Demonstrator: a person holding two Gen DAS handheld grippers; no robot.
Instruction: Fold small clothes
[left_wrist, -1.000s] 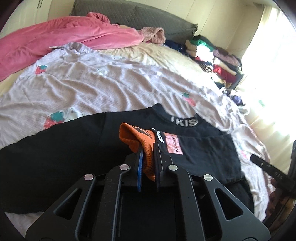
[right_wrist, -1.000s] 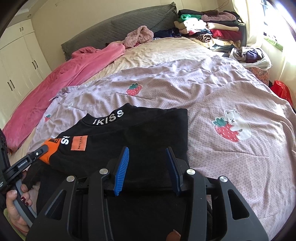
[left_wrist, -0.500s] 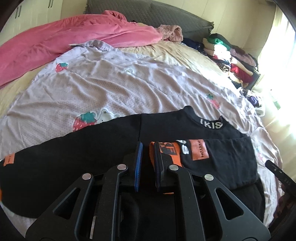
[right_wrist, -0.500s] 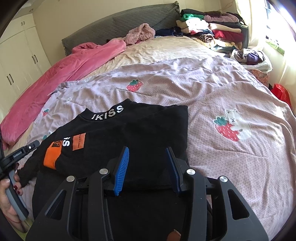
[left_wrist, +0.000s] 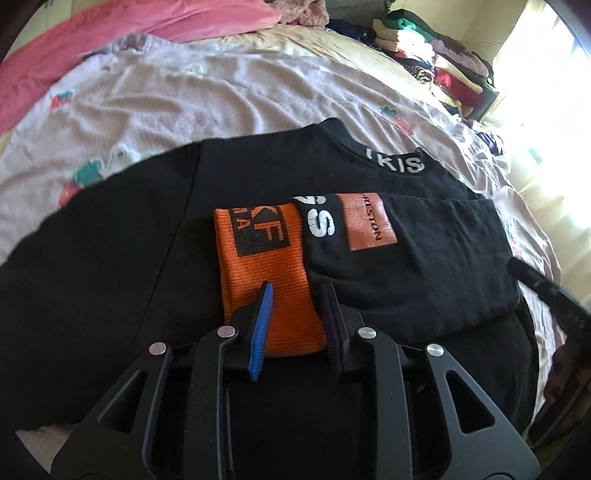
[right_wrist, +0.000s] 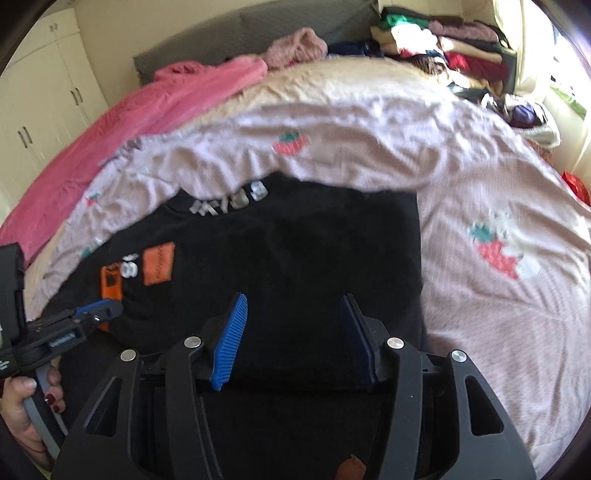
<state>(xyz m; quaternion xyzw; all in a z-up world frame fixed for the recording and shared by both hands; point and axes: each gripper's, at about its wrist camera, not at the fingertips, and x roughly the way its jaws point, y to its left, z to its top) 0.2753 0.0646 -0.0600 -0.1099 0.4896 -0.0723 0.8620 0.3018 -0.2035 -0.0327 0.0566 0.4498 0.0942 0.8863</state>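
Two fisheye views over a bed, one from each handheld gripper.

Left wrist view: black top (left_wrist: 258, 192) spread across centre of frame on a lilac quilt (left_wrist: 221, 92) printed with strawberries. White collar lettering at upper right of the top. One sleeve folded across the chest, ending in an orange cuff (left_wrist: 266, 266) at frame centre, with an orange patch (left_wrist: 369, 221) just to its right. Left gripper (left_wrist: 295, 301) at lower centre, jaws parted, blue pad (left_wrist: 262, 325) and dark pad on either side of the cuff's lower end, gripping nothing; whether the pads touch the cloth cannot be told. Pink blanket (left_wrist: 129, 33) along upper left. Stacked clothes (left_wrist: 436, 62) at upper right, near a bright window. Dark part of the other tool at right edge.

Right wrist view, somewhat blurred: same top (right_wrist: 295, 258) in centre, right side folded to a straight edge against the quilt (right_wrist: 480, 206). Right gripper (right_wrist: 295, 314) at lower centre, jaws wide apart above the black cloth, holding nothing. Cuff (right_wrist: 110, 282) and patch (right_wrist: 159, 267) at middle left. Left gripper (right_wrist: 92, 312) entering from lower left edge, tip beside the cuff, held by a hand (right_wrist: 22, 406) with dark red nails. Blanket (right_wrist: 129, 114) at upper left, white wardrobe doors (right_wrist: 44, 92) behind it, clothes pile (right_wrist: 443, 48) at upper right.
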